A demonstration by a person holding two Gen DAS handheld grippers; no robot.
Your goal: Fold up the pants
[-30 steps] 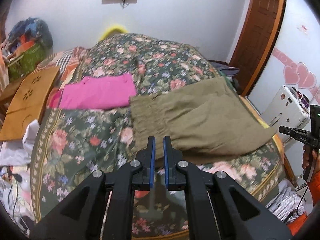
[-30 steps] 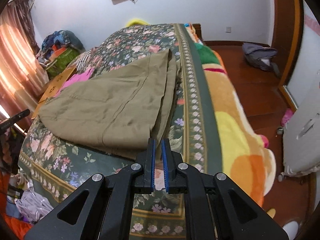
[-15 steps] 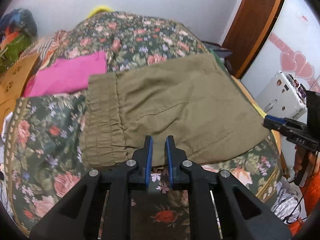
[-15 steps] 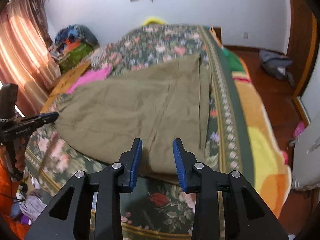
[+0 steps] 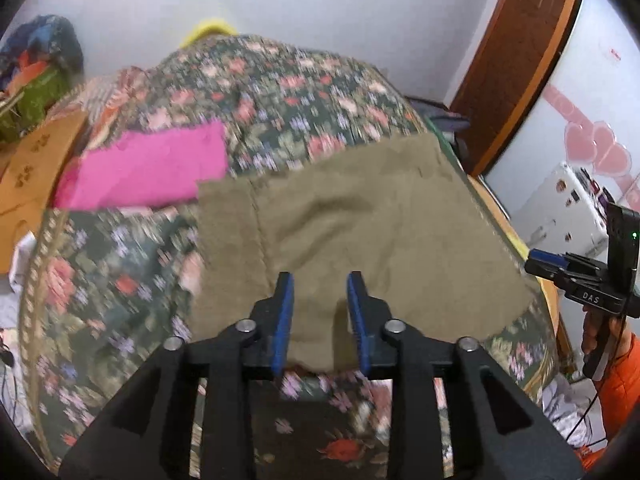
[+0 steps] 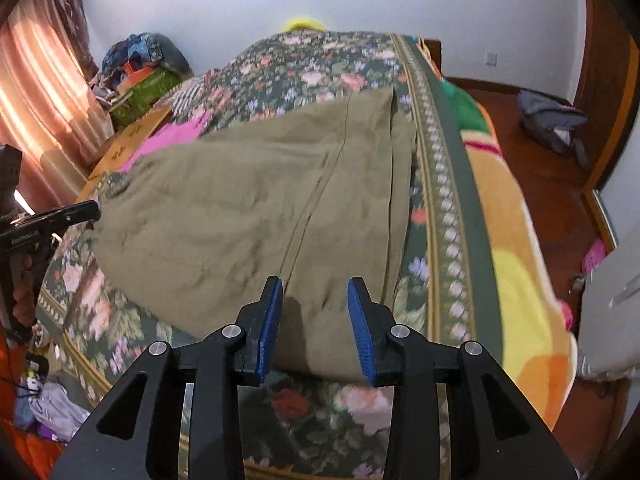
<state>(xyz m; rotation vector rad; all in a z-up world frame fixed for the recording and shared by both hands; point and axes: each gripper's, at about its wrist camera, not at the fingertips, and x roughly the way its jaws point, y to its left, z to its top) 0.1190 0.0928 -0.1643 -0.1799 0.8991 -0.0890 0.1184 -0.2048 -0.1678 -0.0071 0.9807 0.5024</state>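
Left wrist view is showing the left tongs, jaws just widening and part open, empty, angling down over the near hem of the olive pants lying on the floral bed. Right tongs are hovering likewise, gripping nothing. Pinching only the top layer, or the bedspread too, would probably spoil the fold.

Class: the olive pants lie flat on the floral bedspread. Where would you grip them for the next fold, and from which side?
Grip the near edge of the olive pants, coming from the foot of the bed: that free edge faces both open tools, left and right.
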